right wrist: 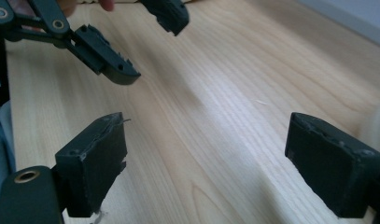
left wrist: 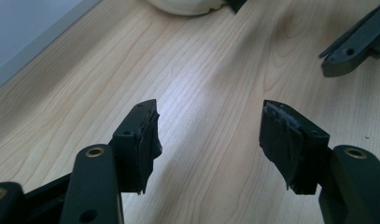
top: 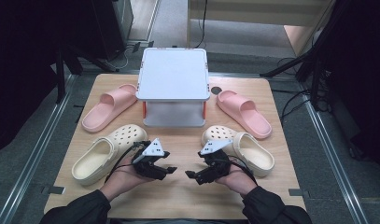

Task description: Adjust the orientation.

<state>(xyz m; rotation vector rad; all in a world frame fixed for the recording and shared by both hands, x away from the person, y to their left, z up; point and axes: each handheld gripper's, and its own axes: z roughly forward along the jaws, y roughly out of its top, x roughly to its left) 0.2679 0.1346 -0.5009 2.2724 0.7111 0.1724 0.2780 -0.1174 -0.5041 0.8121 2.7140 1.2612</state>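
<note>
Left claw: the left claw [top: 171,170] hovers low over the pale wooden bench [top: 178,196], pointing inward; in the left gripper view its jaws stand wide apart, released, with bare wood grain between the pads [left wrist: 145,140].
Right claw: the right claw [top: 190,175] faces it, tip near tip; its jaws also gape, released, nothing between the pads [right wrist: 96,163].
Nearest shoes: a cream perforated foam clog [top: 106,151] lies just beside the person's left hand [top: 124,175]; its twin cream clog [top: 246,149] lies just beside the right hand [top: 234,177].
Other things: two pink foam slide sandals, one at far left [top: 108,106] and one at far right [top: 243,112], flank a white two-tier plastic shoe stand [top: 173,74] at the back of the bench.
Step in hand: probably the start of a pick, each claw likely to swing outward to the clog on its own side.
Doing it well: turn each claw away from the centre first, so the tips do not clash. Pinch the clog's side wall or heel rim, one pad inside and one outside. Foam gives, so close firmly and lift level.
Hidden: the stand's lower shelf is shadowed and its depth is hard to judge.
Cut off: in the left gripper view a cream clog edge [left wrist: 185,5] is clipped at the top; in the right gripper view a pale blur [right wrist: 376,126] at the right edge may be the other clog, I cannot say.
</note>
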